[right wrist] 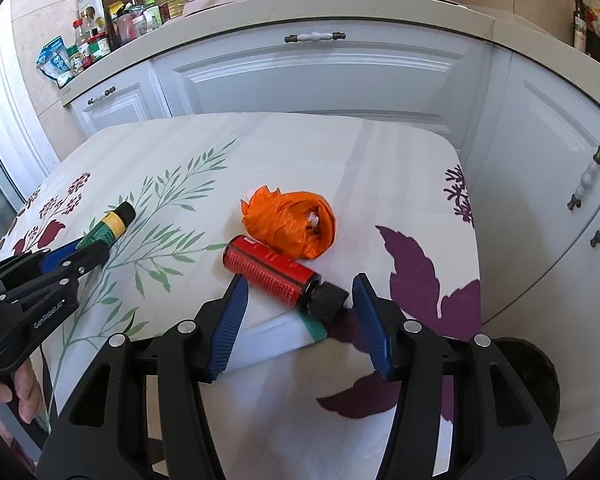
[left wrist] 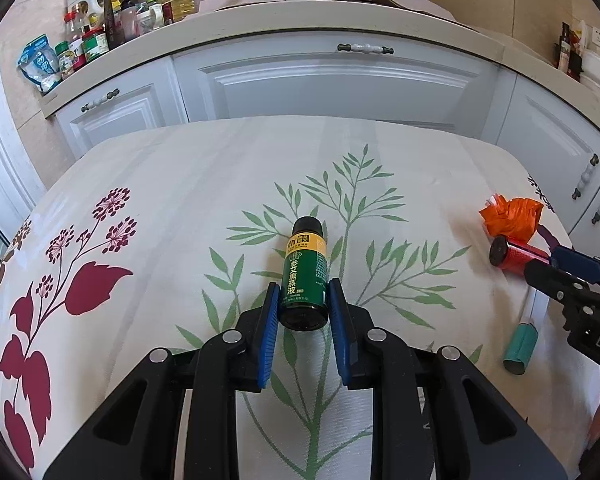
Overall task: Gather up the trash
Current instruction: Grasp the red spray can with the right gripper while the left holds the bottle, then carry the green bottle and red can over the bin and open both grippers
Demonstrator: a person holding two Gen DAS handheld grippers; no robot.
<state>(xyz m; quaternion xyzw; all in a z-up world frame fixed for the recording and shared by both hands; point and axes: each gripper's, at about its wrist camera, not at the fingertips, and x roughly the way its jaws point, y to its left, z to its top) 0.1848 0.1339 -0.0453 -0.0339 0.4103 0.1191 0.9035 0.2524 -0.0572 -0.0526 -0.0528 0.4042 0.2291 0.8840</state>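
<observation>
We are at the start of picking up the trash. Nothing is put away yet, and we see no bin in either view.

Our left tongs (left wrist: 303, 312) are squeezed on the green bottle (left wrist: 303, 276), low in the middle of the left view. The bottle lies flat on the bench (left wrist: 160, 184) with its cap pointing away from us. We think it has not been lifted yet.

Our right tongs (right wrist: 298, 308) are open around the red bottle (right wrist: 276, 270), in the middle of the right view. The blue pads are not pressing on it.

The orange bag (right wrist: 290, 222) sits crumpled just behind the red bottle. A teal tube (left wrist: 521, 346) lies at the right of the left view, near the bench edge.

So four things are left: one gripped, one about to be grabbed, two untouched.
</observation>
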